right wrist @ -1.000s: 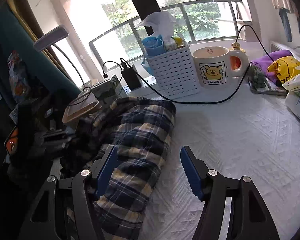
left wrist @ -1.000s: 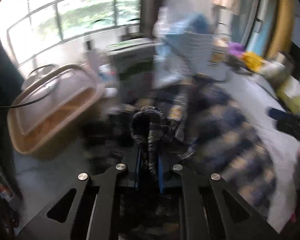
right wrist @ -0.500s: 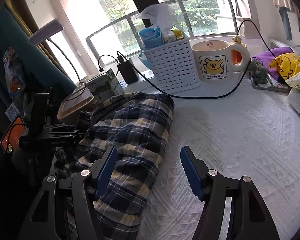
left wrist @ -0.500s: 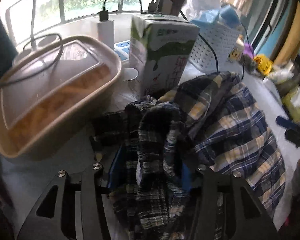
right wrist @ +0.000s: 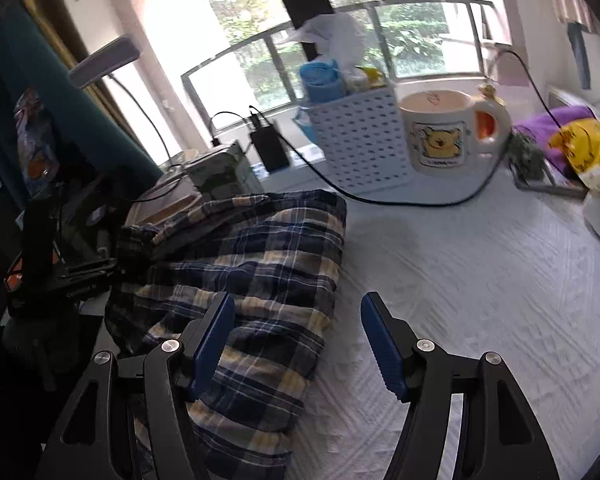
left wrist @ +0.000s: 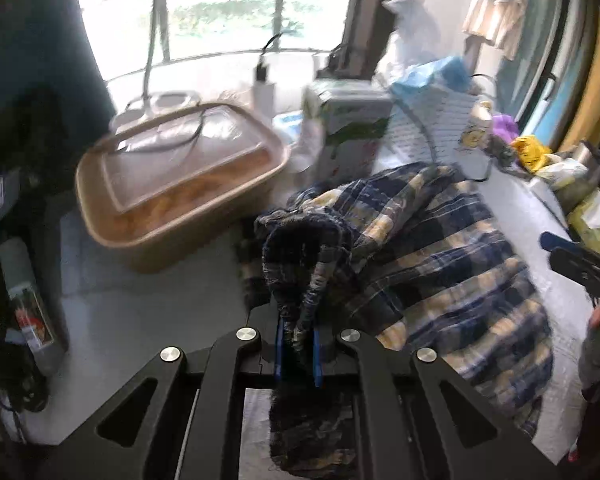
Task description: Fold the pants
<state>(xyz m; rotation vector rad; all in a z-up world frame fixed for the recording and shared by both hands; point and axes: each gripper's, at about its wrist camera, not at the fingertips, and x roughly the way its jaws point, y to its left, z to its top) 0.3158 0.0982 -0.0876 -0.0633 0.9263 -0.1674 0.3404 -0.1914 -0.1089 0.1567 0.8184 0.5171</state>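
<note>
Left wrist view: left gripper [left wrist: 297,354] jaws just closed, pinching bunched edge of plaid pants [left wrist: 440,264]; rest of pants heaped on white quilted cover [right wrist: 480,280]. Lidded tan food container [left wrist: 180,184] just beyond, carton [left wrist: 348,140] behind. Right gripper [right wrist: 298,344] gaping, empty, one finger over pants. White basket [right wrist: 360,144], bear mug [right wrist: 444,136], black cable [right wrist: 400,200] behind; mug lettering unreadable.

navy-and-yellow plaid pants [right wrist: 260,264], white textured cover [right wrist: 480,280], blue-padded tongs [right wrist: 300,340]
</note>
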